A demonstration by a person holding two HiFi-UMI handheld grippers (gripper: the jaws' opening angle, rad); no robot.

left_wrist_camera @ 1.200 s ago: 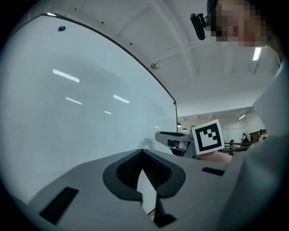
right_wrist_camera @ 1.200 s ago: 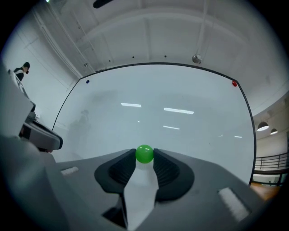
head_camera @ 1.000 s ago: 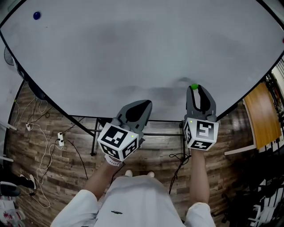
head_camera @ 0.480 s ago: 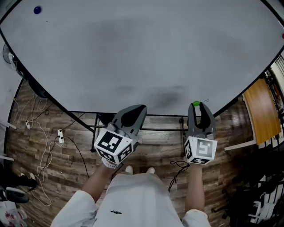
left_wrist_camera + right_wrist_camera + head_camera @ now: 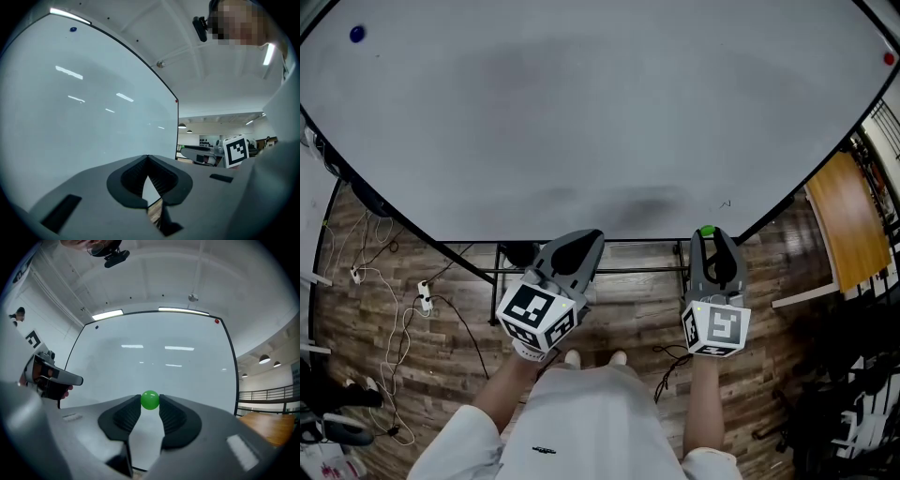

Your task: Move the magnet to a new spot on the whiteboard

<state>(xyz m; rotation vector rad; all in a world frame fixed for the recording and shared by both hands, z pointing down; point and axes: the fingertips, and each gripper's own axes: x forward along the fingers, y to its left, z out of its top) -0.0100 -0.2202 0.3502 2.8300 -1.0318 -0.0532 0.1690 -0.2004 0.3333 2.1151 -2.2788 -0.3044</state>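
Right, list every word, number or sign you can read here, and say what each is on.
No whole word can be read.
Wall sign: one dark block character, perhaps "E" or "F"; cannot tell which.
Pen mark on the whiteboard: too small to read.
Logo on the shirt: too small to read.
Left cube and right cube: black-and-white square markers, no letters.

— What do we see underfoot?
— We see a wood-plank floor (image 5: 628,323), with white cables (image 5: 394,328) trailing over it at the left.
— And on the right?
— We make out an orange-brown tabletop (image 5: 842,225). Overhead, we see a ceiling light strip (image 5: 108,313).
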